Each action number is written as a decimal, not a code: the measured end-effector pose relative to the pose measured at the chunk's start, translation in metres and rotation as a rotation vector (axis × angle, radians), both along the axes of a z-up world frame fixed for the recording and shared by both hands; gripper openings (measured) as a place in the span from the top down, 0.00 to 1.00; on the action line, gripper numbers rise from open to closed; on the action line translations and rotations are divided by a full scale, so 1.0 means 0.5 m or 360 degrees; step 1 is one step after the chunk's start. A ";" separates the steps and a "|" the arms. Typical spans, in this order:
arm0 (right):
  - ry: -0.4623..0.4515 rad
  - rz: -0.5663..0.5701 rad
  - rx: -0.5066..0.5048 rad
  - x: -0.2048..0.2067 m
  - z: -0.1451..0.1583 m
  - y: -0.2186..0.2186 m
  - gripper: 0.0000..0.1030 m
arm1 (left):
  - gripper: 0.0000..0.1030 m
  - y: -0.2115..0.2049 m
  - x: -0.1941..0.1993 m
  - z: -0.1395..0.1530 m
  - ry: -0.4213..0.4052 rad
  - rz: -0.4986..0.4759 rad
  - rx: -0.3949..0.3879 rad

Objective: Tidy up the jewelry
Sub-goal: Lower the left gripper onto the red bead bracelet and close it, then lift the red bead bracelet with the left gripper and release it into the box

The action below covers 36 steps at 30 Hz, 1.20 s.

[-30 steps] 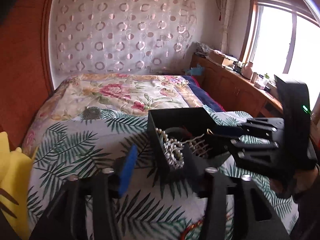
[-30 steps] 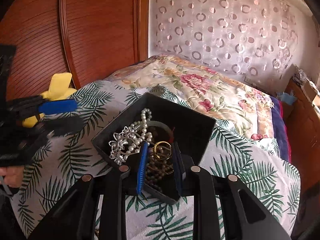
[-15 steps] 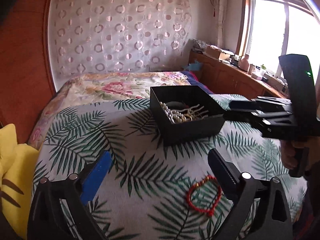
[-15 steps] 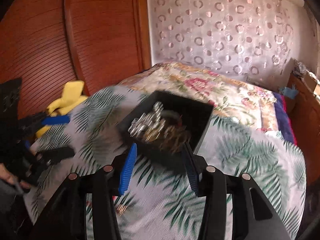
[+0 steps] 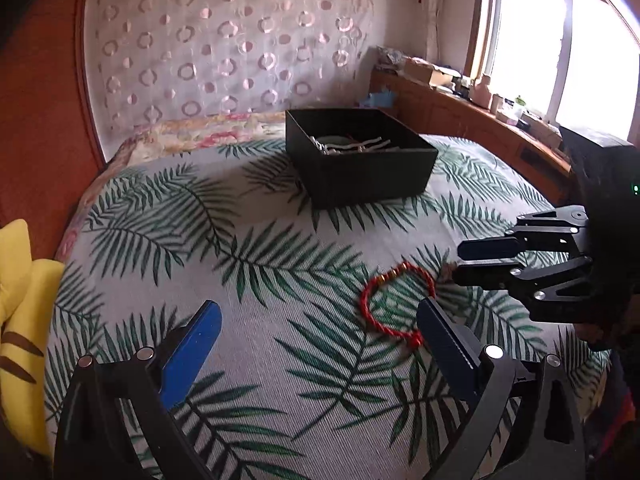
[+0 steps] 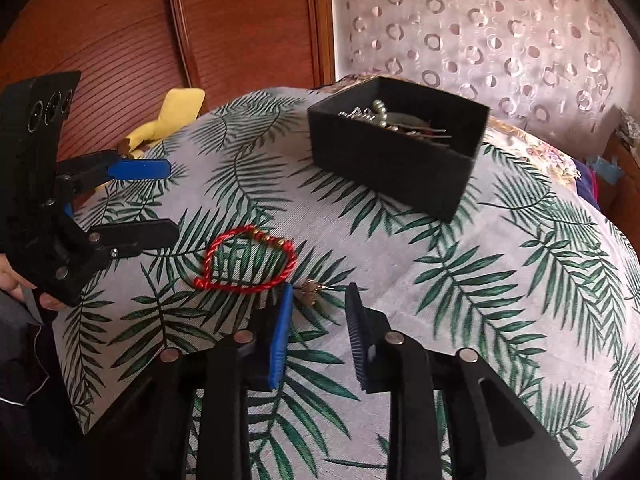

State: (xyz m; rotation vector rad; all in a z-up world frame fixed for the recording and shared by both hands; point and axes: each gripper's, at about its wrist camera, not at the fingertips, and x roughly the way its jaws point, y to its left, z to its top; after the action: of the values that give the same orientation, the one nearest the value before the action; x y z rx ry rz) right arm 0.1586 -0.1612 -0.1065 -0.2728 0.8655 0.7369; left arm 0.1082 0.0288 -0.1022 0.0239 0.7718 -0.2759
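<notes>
Red bracelet (image 6: 248,260) lies apart from black box (image 6: 396,160).

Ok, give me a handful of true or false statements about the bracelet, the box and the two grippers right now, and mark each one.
1. The red bracelet lies inside the black box. False: it lies on the leaf-print bedspread, apart from the box.
2. The black box holds pearls and other jewelry. True.
3. The right gripper is shut on the bracelet. False: its jaws are open and hold nothing; a small gold piece lies just ahead of them.
4. The left gripper has its jaws open. True.
5. The box has its lid on. False: it is open at the top.
</notes>
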 end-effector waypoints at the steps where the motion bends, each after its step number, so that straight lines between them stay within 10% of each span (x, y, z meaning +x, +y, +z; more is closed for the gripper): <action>1: -0.0001 0.0003 -0.0014 0.000 -0.002 0.004 0.75 | 0.08 -0.002 0.000 -0.003 0.0015 -0.0012 -0.0003; 12: -0.0032 0.0024 -0.0084 0.006 0.002 0.019 0.89 | 0.09 -0.024 0.011 -0.019 0.0104 -0.0088 0.0016; 22: -0.0065 -0.0017 -0.0004 -0.013 0.029 -0.027 0.89 | 0.76 -0.061 0.051 -0.028 0.0204 -0.0162 0.0041; 36: -0.0107 -0.0043 0.0049 -0.029 0.054 -0.058 0.89 | 0.98 -0.100 0.067 -0.017 0.0153 -0.0217 0.0130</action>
State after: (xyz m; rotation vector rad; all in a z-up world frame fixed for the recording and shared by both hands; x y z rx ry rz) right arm 0.1440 -0.1900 -0.0797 -0.2570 0.7920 0.7117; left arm 0.1417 -0.0212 -0.1108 0.1417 0.8785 -0.3767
